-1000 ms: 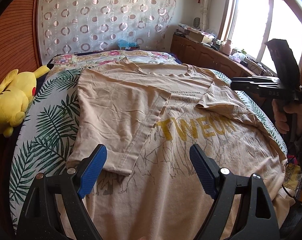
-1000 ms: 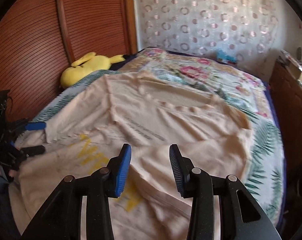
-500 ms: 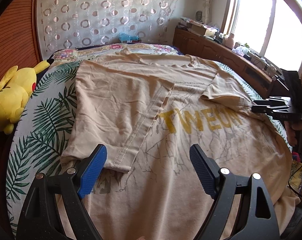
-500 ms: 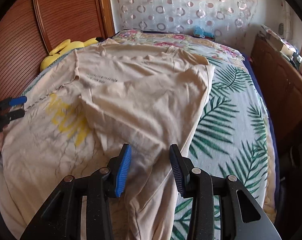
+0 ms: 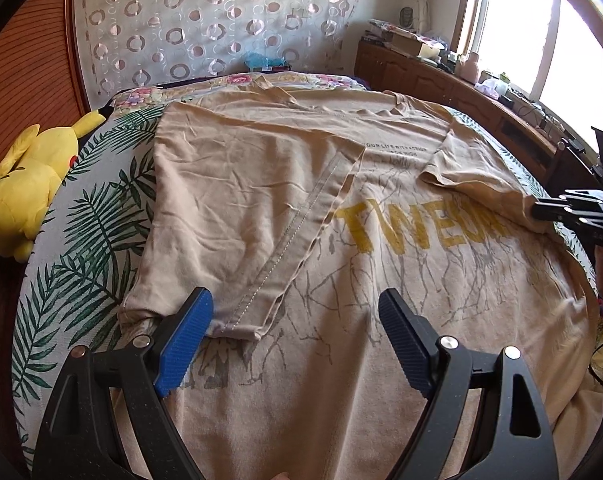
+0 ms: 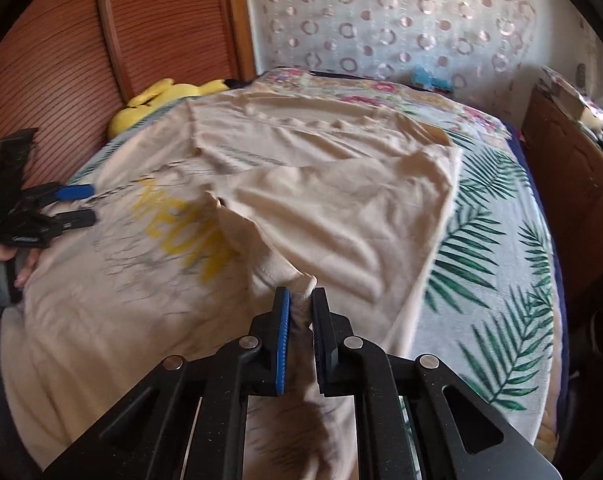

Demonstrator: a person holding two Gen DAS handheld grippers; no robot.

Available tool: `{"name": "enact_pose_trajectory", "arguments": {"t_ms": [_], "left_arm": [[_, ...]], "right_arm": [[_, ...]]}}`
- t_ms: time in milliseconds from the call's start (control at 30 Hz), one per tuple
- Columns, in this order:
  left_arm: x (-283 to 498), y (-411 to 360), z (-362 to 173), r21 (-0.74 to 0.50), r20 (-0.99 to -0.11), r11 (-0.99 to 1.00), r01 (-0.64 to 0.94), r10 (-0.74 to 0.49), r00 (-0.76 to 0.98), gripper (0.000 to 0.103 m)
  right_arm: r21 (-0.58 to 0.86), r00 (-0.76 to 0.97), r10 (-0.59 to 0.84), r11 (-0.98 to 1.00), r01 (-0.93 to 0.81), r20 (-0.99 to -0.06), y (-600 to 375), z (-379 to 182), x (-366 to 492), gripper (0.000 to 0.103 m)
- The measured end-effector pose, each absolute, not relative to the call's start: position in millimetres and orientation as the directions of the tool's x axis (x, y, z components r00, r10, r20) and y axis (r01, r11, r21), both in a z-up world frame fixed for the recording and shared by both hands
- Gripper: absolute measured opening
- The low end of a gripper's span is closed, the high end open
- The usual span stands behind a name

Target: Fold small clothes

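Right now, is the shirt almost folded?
Not yet. One side of the T-shirt already lies folded over its front. The right gripper is pinching the other side's edge; the left gripper hovers open. That side and the bottom half remain unfolded.

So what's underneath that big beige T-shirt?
The T-shirt lies on a bedspread printed with green palm leaves, showing along both sides, with flowers beyond its collar. Whatever lies beneath the shirt's middle is covered, so it cannot be seen.
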State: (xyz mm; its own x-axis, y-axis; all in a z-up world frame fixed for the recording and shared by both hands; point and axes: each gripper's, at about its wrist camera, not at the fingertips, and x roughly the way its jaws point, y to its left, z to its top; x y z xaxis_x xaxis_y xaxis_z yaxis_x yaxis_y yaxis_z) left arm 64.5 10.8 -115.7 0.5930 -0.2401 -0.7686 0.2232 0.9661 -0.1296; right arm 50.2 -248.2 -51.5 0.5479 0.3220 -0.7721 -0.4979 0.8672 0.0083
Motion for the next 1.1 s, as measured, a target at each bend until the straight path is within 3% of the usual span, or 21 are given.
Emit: {"name": "enact_pose_trajectory", "arguments": {"t_ms": [233,400,467,500,533,1067,1100], "left_arm": [[64.6,13.1,-114.9,-0.157,-0.761,0.962,0.222,-0.261,0.594,0.085],[64.6,13.5,-114.9,-0.155,-0.762,0.963,0.222,-0.259,0.594,0.085],[64.6,13.1,-114.8,-0.153,-0.762,0.963,0.222,-0.258,0.593,0.085],[64.7,13.1,-114.7,-0.155,-0.762,0.963,0.222,-0.259,0.593,0.085],[64.7,13.0,-114.7,-0.156,-0.762,0.963,0.222,-0.26,0.593,0.085],[86.6,55.9,-87.8,-0.154,-0.724,0.976,0.154,-0.218,0.654,0.085],[90.2,57.8,-85.7,-0.152,-0.723,0.977,0.152,-0.215,0.657,0.085]], "right_arm": [[0.024,0.49,0.35,0.831,-0.555,-0.799,-239.2,-60.0,31.0,0.011],[0.045,0.481,0.364,0.831,-0.554,-0.797,-243.0,-57.1,26.7,0.017],[0.037,0.494,0.358,0.836,-0.548,-0.792,-245.1,-54.1,26.1,0.029],[0.033,0.501,0.354,0.84,-0.541,-0.79,-246.5,-52.2,27.2,0.041],[0.034,0.508,0.355,0.843,-0.537,-0.785,-247.8,-50.1,27.5,0.043],[0.007,0.599,0.284,0.907,-0.42,-0.749,-279.5,-28.5,91.4,0.047],[0.011,0.599,0.287,0.907,-0.421,-0.747,-279.1,-27.2,95.9,0.051]]}}
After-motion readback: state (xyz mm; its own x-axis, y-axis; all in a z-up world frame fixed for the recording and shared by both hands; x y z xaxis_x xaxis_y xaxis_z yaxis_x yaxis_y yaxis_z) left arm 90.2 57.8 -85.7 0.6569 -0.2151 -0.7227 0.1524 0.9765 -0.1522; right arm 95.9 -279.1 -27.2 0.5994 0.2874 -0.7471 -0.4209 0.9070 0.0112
